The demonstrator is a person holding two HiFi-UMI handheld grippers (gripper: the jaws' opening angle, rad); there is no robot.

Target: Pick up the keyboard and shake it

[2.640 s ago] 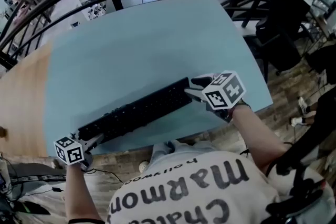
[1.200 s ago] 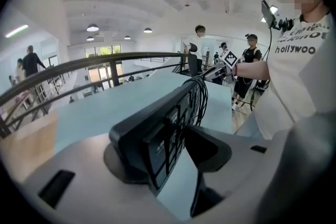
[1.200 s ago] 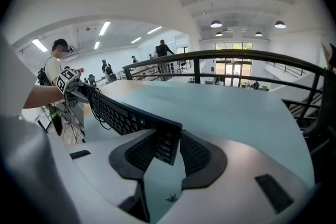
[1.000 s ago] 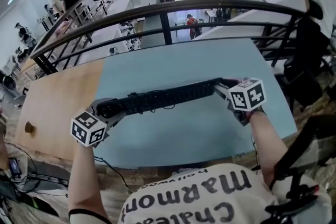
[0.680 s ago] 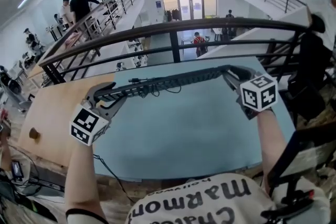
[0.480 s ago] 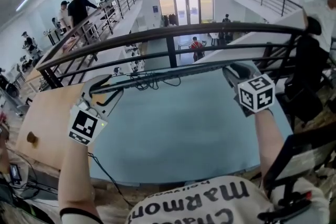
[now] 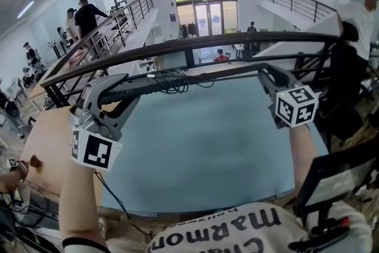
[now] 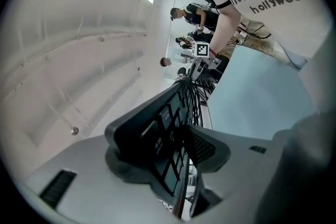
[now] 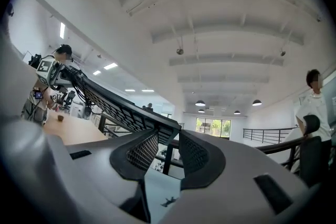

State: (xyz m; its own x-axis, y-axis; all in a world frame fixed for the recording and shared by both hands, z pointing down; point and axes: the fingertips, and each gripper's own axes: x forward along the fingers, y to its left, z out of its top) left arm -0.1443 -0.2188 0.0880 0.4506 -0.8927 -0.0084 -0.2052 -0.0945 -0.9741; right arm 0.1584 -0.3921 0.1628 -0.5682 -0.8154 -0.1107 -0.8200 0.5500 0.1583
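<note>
I hold the black keyboard [image 7: 225, 73] high above the blue table [image 7: 207, 145], edge-on in the head view, its cable [image 7: 172, 77] bunched near the middle. My left gripper [image 7: 121, 95] is shut on its left end and my right gripper [image 7: 267, 75] on its right end. Both pairs of jaws have just been closing a little further on it. In the left gripper view the keyboard [image 8: 170, 128] runs away between the pads of the left gripper [image 8: 181, 152]. In the right gripper view the keyboard [image 9: 113, 105] stretches from the right gripper [image 9: 167, 152] up to the left.
A dark railing [image 7: 195, 44] curves behind the table. The table's left part is bare wood [image 7: 47, 133]. A black chair [image 7: 346, 86] stands at the right, with a person [image 7: 361, 9] beyond it. More people stand by the far left benches [image 7: 83, 15].
Both grippers have lifted the keyboard off the table to about railing height. It has rolled from keys-up to edge-on, and the head camera has tipped upward.
</note>
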